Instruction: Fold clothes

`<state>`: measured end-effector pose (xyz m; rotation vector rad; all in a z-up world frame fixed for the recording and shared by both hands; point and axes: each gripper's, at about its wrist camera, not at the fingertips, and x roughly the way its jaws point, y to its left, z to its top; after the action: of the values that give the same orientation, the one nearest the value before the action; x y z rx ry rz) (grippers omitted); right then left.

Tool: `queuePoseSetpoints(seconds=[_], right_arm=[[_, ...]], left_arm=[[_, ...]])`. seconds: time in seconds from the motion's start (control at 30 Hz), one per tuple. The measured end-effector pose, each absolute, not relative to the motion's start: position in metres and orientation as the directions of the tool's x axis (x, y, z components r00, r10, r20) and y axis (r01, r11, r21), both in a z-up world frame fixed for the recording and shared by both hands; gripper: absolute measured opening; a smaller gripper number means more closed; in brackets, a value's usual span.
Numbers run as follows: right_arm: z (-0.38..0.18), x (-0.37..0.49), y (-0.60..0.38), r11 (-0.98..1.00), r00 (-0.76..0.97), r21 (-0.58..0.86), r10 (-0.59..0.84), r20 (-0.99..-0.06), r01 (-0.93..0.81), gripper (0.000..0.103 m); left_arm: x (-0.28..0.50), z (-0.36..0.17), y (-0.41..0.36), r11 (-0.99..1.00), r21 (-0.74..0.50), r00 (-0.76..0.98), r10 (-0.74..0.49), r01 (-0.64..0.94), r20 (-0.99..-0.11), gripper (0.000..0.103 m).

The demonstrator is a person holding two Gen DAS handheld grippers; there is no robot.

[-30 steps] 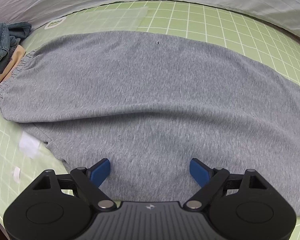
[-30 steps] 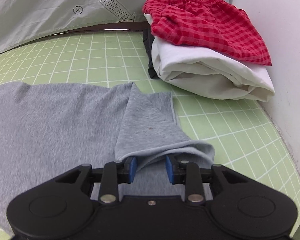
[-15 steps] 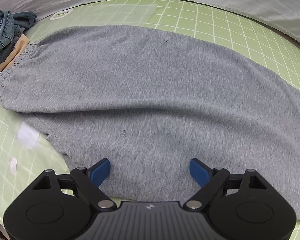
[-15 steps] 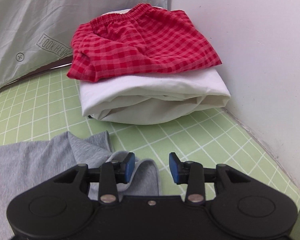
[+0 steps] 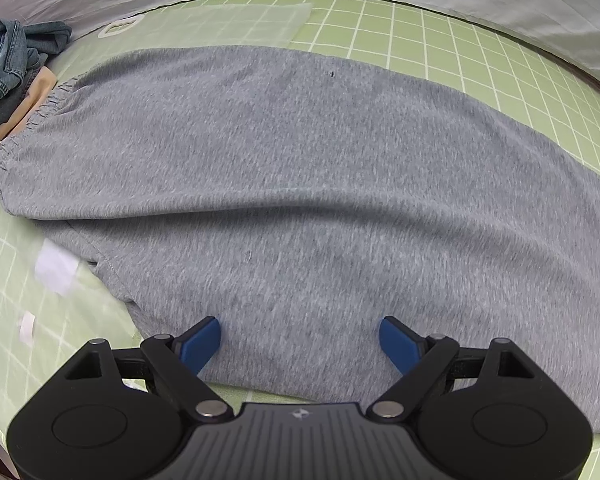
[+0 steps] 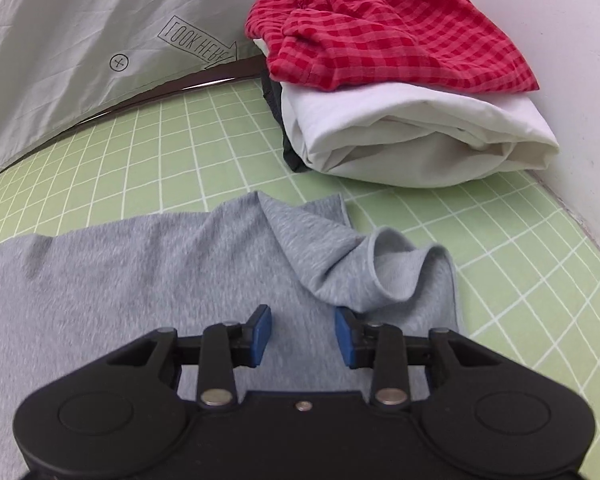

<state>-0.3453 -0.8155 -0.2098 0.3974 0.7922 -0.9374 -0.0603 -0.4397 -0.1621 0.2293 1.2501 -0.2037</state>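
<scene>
Grey sweatpants (image 5: 300, 184) lie spread across the green grid mat (image 5: 480, 52), waistband at the left. My left gripper (image 5: 300, 340) is open and empty, hovering over the near edge of the pants. In the right wrist view the leg end of the pants (image 6: 380, 264) lies crumpled and folded back on itself. My right gripper (image 6: 303, 334) is open and empty just in front of that crumpled cuff, over the grey cloth (image 6: 120, 280).
A stack of folded clothes stands at the back right by the white wall: red checked shorts (image 6: 380, 32) on a white garment (image 6: 412, 136). Denim jeans (image 5: 8, 60) lie bunched at the far left. White paper scraps (image 5: 56, 266) lie on the mat. A grey sheet (image 6: 80, 40) hangs behind.
My right gripper has let go of the grey leg cuff, which dropped crumpled onto the pants, and pulled back to the left. The left gripper has drifted slightly.
</scene>
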Motion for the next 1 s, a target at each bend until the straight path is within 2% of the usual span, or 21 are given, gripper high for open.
queuePoseSetpoints(seconds=[0.23,0.3,0.4,0.7,0.83,0.87,1.0], right_arm=[[-0.206,-0.336,-0.881,0.454,0.272,-0.063,-0.633,-0.725,0.889,0.035],[-0.196,-0.349,-0.883,0.410,0.267,-0.035,-0.654,-0.708,0.911,0.041],[-0.189,-0.370,-0.866,0.383,0.266,-0.011,-0.663,-0.700,0.924,0.047],[-0.196,-0.428,-0.779,0.427,0.294,0.028,-0.573,-0.765,0.904,0.054],[-0.208,-0.442,-0.763,0.399,0.266,0.027,-0.556,-0.787,0.916,0.053],[-0.209,-0.444,-0.763,0.399,0.256,0.015,-0.557,-0.790,0.917,0.050],[-0.206,-0.446,-0.760,0.381,0.173,-0.086,-0.594,-0.786,0.921,0.050]], left_arm=[[-0.062,-0.164,-0.438,0.962,0.057,0.304,-0.028,0.267,-0.952,0.088],[-0.063,-0.165,-0.435,0.965,0.052,0.303,-0.030,0.258,-0.952,0.088],[-0.063,-0.167,-0.431,0.971,0.035,0.298,-0.039,0.237,-0.954,0.088],[-0.064,-0.166,-0.429,0.970,0.024,0.295,-0.049,0.241,-0.954,0.089],[-0.070,-0.159,-0.420,0.970,0.006,0.302,-0.070,0.242,-0.951,0.089],[-0.071,-0.157,-0.417,0.970,0.001,0.304,-0.075,0.243,-0.950,0.089],[-0.079,-0.147,-0.393,0.976,-0.008,0.328,-0.080,0.216,-0.941,0.089]])
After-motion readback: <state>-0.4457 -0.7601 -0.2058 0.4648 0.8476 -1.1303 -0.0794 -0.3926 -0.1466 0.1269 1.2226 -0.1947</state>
